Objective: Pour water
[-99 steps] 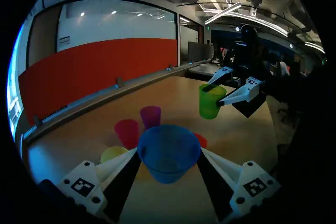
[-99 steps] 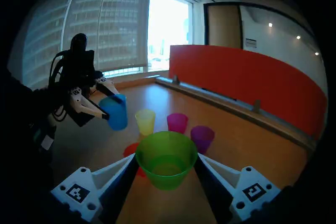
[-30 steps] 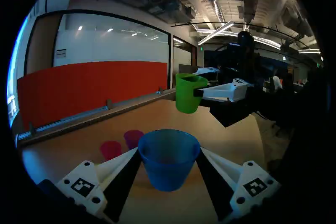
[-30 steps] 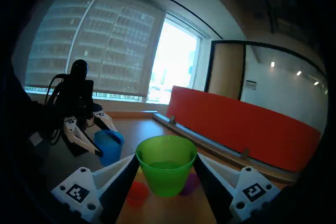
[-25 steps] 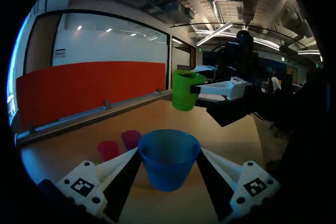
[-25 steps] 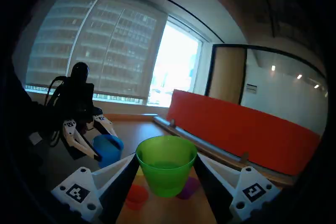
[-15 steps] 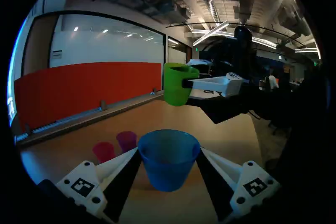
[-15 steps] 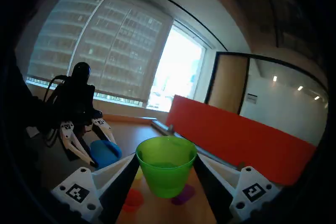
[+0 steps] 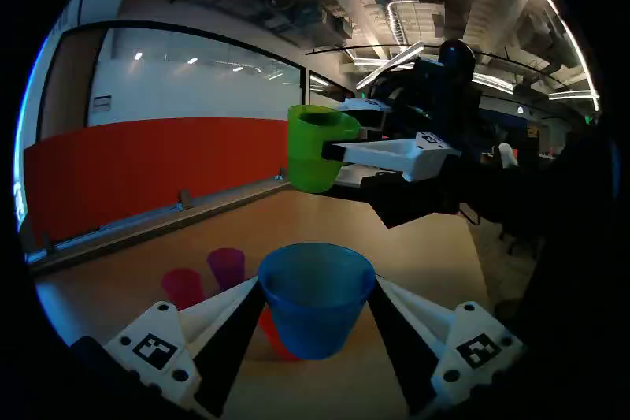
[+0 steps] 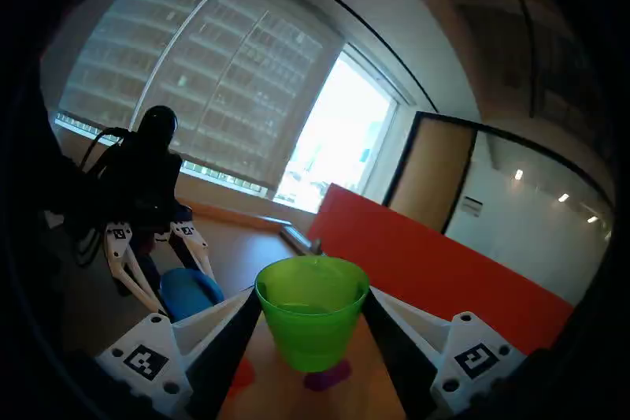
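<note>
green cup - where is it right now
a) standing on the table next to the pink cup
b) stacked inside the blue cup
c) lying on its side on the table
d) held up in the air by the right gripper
D: the green cup is clamped between the right gripper's fingers, and the left gripper view shows it upright, well above the table and higher than the blue cup.

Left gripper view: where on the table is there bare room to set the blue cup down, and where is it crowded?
Bare wood runs from the rail across the table to its right edge, below the raised green cup. It is crowded at the near left, where the pink cup, purple cup and red cup cluster by the blue cup.
</note>
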The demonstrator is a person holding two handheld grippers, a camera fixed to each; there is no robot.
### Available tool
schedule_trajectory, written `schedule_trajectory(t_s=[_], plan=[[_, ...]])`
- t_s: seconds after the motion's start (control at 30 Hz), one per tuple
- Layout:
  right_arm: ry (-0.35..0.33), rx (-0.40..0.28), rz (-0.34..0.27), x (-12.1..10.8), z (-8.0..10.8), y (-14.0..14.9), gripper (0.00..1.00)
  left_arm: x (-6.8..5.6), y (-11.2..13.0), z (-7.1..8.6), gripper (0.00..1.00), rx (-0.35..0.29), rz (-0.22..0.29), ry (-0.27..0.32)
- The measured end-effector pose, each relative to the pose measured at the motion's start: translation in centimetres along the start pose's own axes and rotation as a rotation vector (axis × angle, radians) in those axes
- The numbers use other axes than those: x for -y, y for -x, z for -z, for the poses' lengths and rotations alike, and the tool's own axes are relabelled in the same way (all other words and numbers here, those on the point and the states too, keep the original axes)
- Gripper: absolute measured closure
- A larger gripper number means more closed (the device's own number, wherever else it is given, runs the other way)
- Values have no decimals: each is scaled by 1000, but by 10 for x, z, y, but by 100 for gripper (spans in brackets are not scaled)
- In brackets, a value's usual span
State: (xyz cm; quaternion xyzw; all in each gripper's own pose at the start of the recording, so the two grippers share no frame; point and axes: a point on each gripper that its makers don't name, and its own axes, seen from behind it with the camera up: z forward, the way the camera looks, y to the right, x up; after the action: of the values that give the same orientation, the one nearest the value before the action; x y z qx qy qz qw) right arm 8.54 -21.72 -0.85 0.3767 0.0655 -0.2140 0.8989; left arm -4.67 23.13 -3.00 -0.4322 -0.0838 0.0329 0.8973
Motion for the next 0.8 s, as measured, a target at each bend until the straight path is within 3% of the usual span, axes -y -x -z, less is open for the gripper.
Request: schedule_trajectory(t_s=[0.8], plan=[[9,-7,241,-10,-12,-26,10,-20,-3,-18,13,-37,-5,48]])
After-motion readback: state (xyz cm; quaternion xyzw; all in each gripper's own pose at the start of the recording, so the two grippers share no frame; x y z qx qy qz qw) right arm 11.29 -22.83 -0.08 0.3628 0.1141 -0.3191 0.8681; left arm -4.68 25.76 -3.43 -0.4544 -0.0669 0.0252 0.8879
